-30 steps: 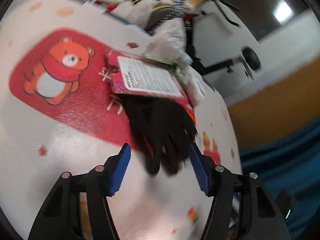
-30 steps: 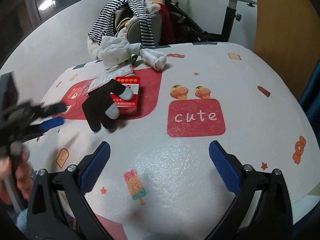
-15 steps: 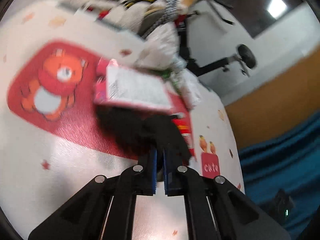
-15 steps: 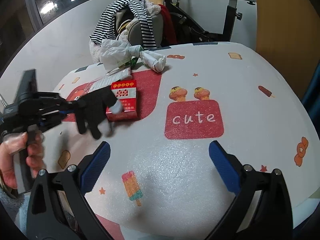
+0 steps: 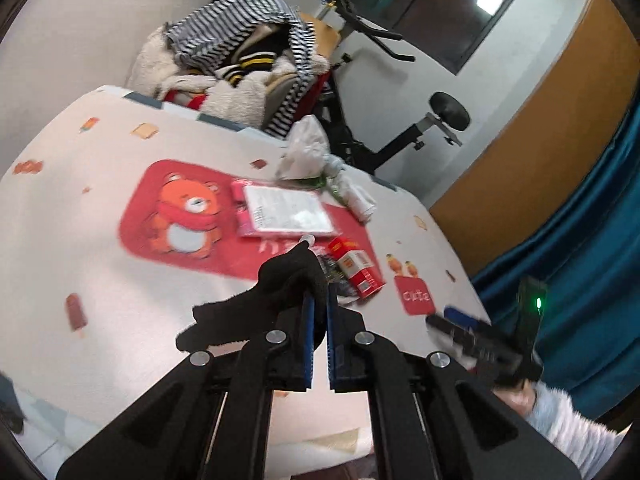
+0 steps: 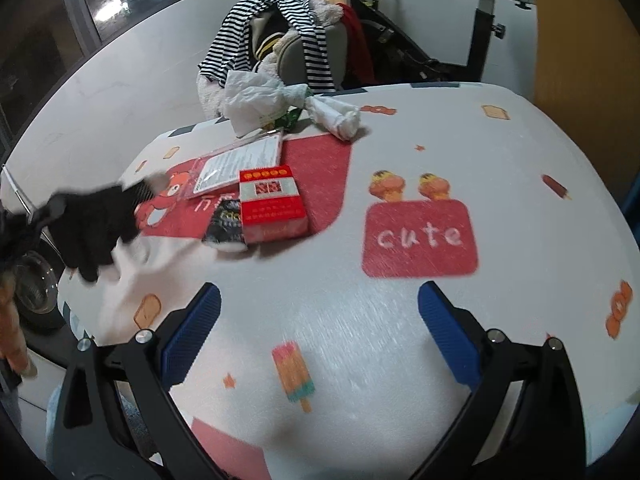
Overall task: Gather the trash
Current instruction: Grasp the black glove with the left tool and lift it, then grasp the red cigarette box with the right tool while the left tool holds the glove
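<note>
My left gripper (image 5: pixel 319 300) is shut on a black glove (image 5: pixel 276 284), which hangs lifted off the table. In the right wrist view the glove (image 6: pixel 92 228) dangles at the far left, over the table's edge. A red box (image 6: pixel 272 204) lies on the red patch of the table cover, with a dark wrapper (image 6: pixel 226 224) against its left side. Behind them are a pink package with a white label (image 5: pixel 280 210), a crumpled white plastic bag (image 6: pixel 256 96) and a rolled white wad (image 6: pixel 336 116). My right gripper (image 6: pixel 320 312) hovers open and holds nothing, above the near part of the table.
The white table cover (image 6: pixel 400 340) carries cartoon prints and a red "cute" patch (image 6: pixel 418 236). A chair heaped with striped clothes (image 6: pixel 280 20) stands behind the table, an exercise bike (image 5: pixel 400 136) beside it. A blue curtain (image 5: pixel 580 260) hangs to the right.
The left gripper closed on the black glove, lifted it and carried it left off the red box, uncovering the dark wrapper. The right gripper stayed put.
</note>
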`<state>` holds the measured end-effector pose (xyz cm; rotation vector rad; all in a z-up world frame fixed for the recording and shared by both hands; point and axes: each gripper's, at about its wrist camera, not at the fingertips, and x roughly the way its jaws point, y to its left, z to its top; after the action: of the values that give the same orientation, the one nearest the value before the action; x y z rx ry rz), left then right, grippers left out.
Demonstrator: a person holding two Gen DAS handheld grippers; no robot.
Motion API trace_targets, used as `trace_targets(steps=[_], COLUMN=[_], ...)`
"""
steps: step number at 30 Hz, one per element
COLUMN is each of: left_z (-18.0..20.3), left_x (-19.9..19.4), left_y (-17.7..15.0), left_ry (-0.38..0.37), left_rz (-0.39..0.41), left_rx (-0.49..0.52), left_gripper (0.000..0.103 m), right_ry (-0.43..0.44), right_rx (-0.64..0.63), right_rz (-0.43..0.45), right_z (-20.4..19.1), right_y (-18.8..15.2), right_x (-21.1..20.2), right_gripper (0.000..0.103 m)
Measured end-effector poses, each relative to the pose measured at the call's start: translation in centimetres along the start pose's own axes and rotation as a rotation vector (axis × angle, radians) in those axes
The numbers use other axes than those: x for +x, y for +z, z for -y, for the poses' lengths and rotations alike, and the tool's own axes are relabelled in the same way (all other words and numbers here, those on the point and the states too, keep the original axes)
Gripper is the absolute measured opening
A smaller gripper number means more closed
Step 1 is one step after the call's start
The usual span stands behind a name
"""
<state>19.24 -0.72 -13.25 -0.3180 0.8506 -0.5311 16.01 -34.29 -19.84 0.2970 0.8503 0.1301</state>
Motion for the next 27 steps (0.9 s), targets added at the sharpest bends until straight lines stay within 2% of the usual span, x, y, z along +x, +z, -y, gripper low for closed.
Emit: trace_targets(steps=[9, 14, 16, 18, 20, 27], left_z=[-3.7, -4.3, -4.2, -4.0, -3.6, -2.1], left_x=[-1.2, -1.0, -1.1, -1.3, -1.6, -2.5], left_y=[-1.8, -2.3, -2.4, -2.5, -2.5, -2.9], left_ry=[0.045, 0.055, 0.057, 0.059, 0.056, 0.024], left_rz=[0.003, -0.029, -0.035, -0.032, -0.029, -0.032], left_rx=[-0.088, -0.082, -0.072, -0.058, -0.043, -0.011], left_gripper=[0.005, 0.005, 0.005, 0.005, 0.005, 0.005], right_ry=[0.021, 0.016, 0.007, 0.002, -0.006, 0.005], right_rx=[-0.044, -0.047, -0.049, -0.040, -0.034, -0.038], right_rz=[-0.101, -0.167, -0.176, -0.188, -0.195, -0.117], right_z=[-2.3, -3.2, -3.5, -3.5, -3.4, -4.0], right_y=[4.8, 5.8, 6.0, 6.0, 5.7, 4.7], right_x=[7.5, 10.4, 11.0, 11.4, 11.4, 7.7], right_gripper=[0.097, 0.096, 0.088, 0.072, 0.063, 0.061])
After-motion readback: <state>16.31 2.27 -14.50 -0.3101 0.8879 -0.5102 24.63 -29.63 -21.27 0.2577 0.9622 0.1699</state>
